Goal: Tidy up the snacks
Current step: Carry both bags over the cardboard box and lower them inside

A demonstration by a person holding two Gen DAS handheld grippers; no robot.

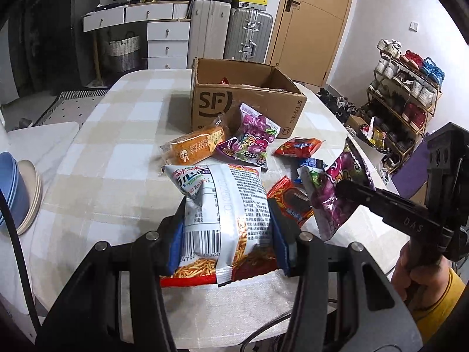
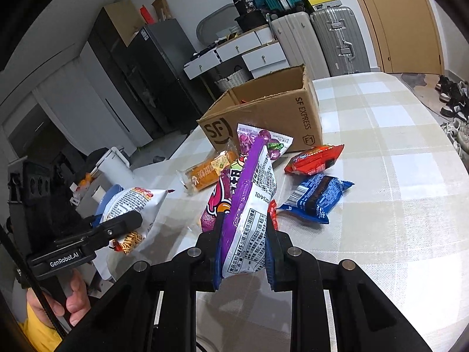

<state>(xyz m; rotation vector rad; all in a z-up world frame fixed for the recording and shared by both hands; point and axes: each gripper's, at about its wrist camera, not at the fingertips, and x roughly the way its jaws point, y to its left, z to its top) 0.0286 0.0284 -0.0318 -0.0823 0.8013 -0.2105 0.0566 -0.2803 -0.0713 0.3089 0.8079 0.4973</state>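
On the checked tablecloth, the open SF Express cardboard box stands at the far side, with an orange cake pack, a purple grape-candy bag, two red packets and a blue packet strewn in front of it. The left gripper is clamped on a white noodle-snack bag, lifted at the near edge. To its right, the right gripper pinches a second purple candy bag upright above the packets.

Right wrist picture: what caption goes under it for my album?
Right gripper holds up a purple snack bag before the SF Express box.
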